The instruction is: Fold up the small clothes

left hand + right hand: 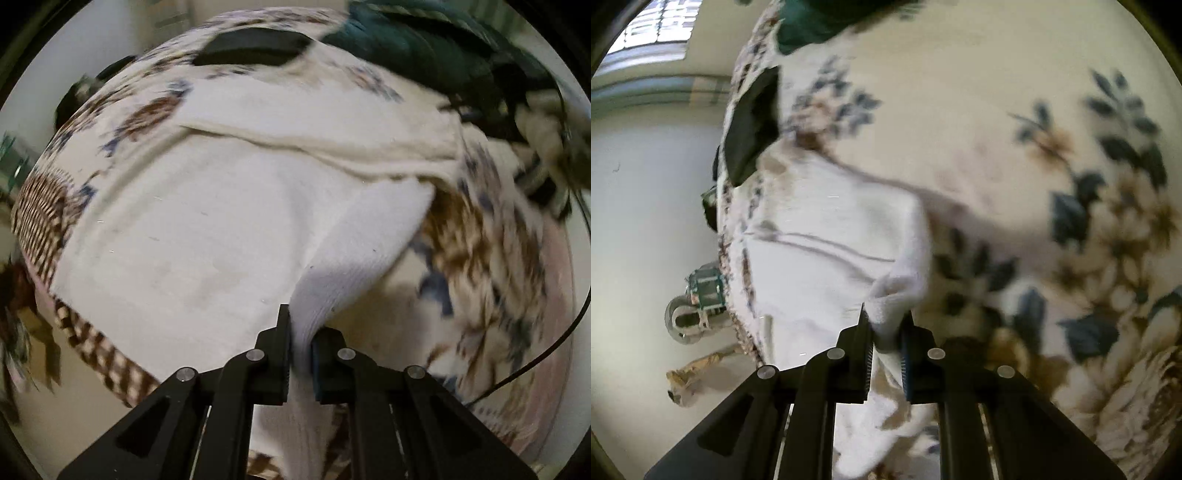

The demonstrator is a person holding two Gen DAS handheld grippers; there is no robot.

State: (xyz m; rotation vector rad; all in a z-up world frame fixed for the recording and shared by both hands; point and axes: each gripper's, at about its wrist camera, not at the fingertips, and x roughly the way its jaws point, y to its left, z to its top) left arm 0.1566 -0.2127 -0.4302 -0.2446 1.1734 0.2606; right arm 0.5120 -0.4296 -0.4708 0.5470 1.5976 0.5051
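White garment (pixel 177 236) | left gripper (pixel 301 343) pinching edge | right gripper (pixel 886 332) pinching corner

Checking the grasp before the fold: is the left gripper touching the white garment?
Touching. The left wrist view shows the left gripper shut on a pinched ridge of the white garment, fabric pressed between both pads.

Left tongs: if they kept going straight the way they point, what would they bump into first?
Most likely the white cloth itself. The left tongs are shut on one fold of it, and the rest spreads flat just ahead, over the flowered blanket. Depth is hard to judge in this blurred view.
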